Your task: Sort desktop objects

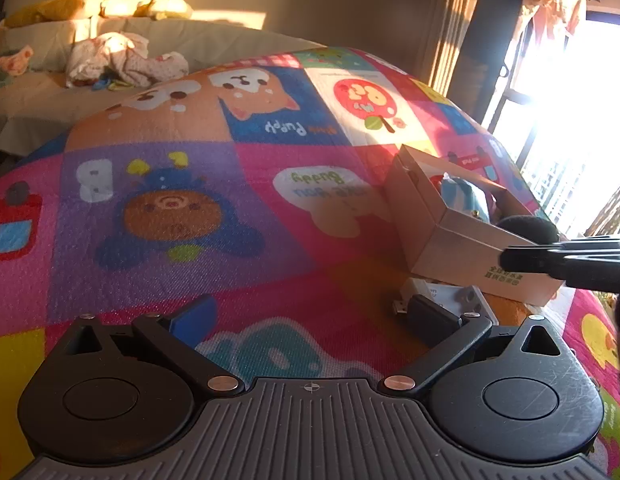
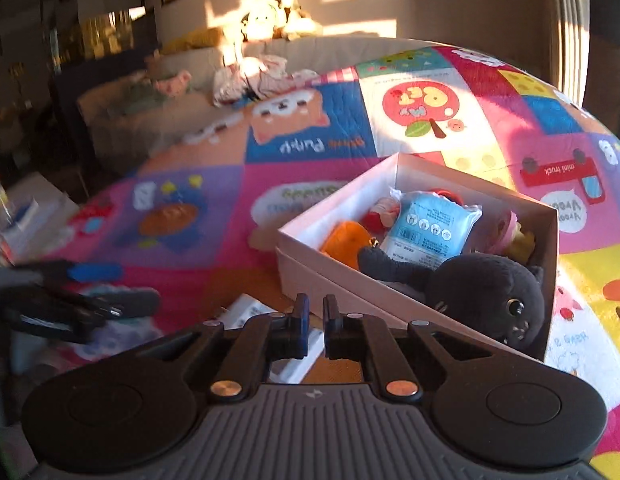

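Desktop objects already fill the white cardboard box (image 2: 414, 168) that sits toward the right edge of the colourful play mat (image 2: 310, 148): a black plush toy (image 2: 486, 296) lies against the box's near wall, with a blue packet (image 2: 428, 228) behind it, an orange item (image 2: 344, 242) to its left, and some pink and yellow pieces at the far right corner that are too small to identify. A white plug adapter (image 1: 450, 294) rests on the mat just beside the box's near corner. The right gripper (image 2: 316, 312) hovers just in front of the box, its fingers drawn almost together with only a narrow slit between them and nothing held. The left gripper (image 1: 310, 316) is low over the mat near the adapter, its fingers spread wide and empty, the right-hand one close beside the adapter. Beyond the mat's far edge stands a sofa (image 1: 157, 36) with soft toys and clothes on it.
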